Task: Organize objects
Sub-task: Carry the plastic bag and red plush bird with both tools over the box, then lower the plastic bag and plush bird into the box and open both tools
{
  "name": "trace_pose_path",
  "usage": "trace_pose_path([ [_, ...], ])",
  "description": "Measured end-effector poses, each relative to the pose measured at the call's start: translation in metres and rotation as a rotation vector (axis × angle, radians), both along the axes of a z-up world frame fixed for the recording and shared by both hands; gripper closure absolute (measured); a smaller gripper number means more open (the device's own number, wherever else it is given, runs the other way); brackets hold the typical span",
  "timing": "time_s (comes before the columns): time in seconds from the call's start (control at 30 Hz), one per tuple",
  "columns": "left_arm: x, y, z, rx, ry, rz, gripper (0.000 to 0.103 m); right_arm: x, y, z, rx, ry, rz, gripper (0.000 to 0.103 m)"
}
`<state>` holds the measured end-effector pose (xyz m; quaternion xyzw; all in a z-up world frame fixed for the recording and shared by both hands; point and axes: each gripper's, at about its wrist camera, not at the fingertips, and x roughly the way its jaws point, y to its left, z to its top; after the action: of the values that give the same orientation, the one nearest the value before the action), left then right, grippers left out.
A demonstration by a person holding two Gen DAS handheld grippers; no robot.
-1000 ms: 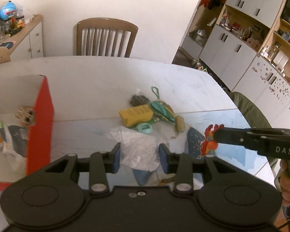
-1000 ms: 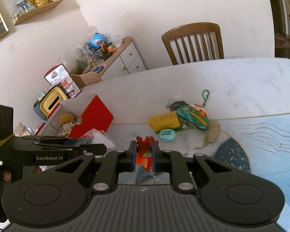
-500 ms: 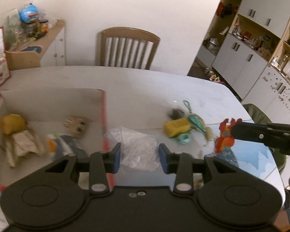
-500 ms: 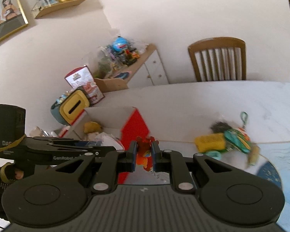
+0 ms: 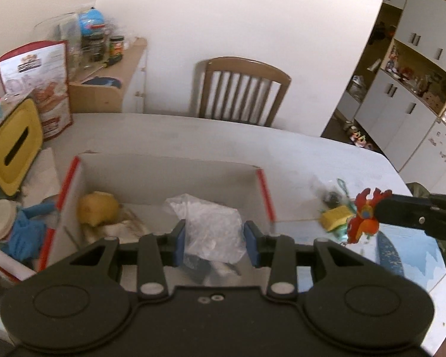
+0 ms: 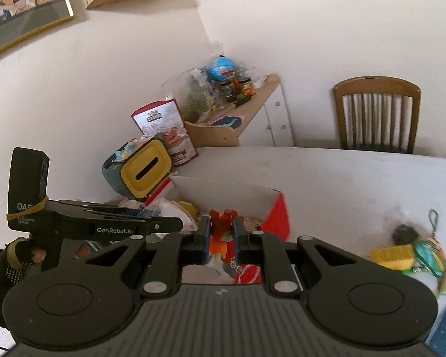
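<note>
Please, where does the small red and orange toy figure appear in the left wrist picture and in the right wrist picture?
Left wrist view: the small red and orange toy figure is at the right edge, pinched at the tip of the right gripper, above the table.
Right wrist view: it is low in the middle, between the blue pads of that gripper.
Shared landmark: the white cardboard box with red edges.

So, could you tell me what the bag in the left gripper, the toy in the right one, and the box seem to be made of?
Bag: thin clear plastic film, glossy; it is crinkled and see-through.
Toy: probably soft rubber or plastic in matte red and orange; blur leaves this open.
Box: cardboard, judging by its thin, flat folded walls, white inside and red outside, matte.
</note>
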<state>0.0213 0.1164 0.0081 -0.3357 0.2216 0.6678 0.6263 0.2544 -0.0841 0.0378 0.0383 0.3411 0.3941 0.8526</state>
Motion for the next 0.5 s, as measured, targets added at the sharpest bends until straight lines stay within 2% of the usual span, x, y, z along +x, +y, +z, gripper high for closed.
trace_pose_path([
  [0.27, -0.046, 0.011, -0.014, -0.025, 0.010, 0.047, 0.065, 0.015, 0.055, -0.006, -0.030, -0.009, 0.019, 0.088],
  [0.5, -0.066, 0.035, -0.030, -0.036, 0.020, 0.046, 0.065, 0.039, 0.092, -0.026, -0.088, -0.001, 0.014, 0.088],
])
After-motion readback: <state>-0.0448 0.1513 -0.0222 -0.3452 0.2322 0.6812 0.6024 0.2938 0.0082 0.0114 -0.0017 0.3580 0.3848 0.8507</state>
